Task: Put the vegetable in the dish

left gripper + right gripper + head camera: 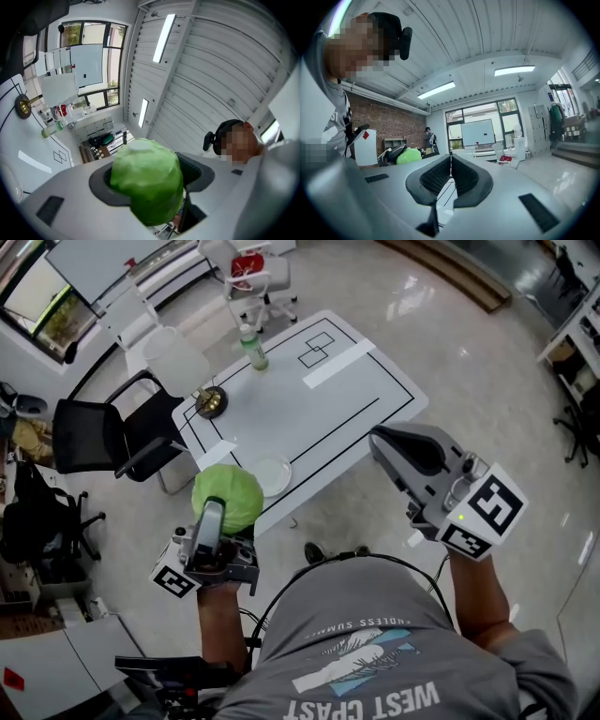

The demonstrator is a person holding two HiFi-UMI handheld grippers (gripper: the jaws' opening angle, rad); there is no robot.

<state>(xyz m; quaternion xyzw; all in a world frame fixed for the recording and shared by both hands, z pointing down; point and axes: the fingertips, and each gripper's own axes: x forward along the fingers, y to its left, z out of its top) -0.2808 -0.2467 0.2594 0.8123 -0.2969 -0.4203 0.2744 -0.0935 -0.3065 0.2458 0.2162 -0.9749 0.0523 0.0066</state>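
Glossy pale floor (450,343) fills the head view, and a white desk (347,395) marked with black lines stands ahead of me. On it I see the dish (272,475), shallow and round, close to the near edge. Farther back are a green bottle (253,348) and a small brass object (210,402). One black chair (103,437) stands at the desk's left.

From up here the left tongs (216,521) carry the cabbage (228,498). It shows over the desk's near corner, just left of the dish and not in it. I cannot read the grip from above. The left gripper view settles it: the dark pads (197,171) are clamped on either side of the green head, which bulges out past them. Behind it is mostly slatted ceiling (211,70), with the desk squeezed into the left margin.

From above, the right tongs (451,176) look like a plain grey wedge. Their own view shows the ribbed pads pressed together, gripping nothing. Only that view gives me the brick wall (389,124), a whiteboard (478,132) and a person (429,138) standing far off. It also shows the cabbage as a green blob at left.
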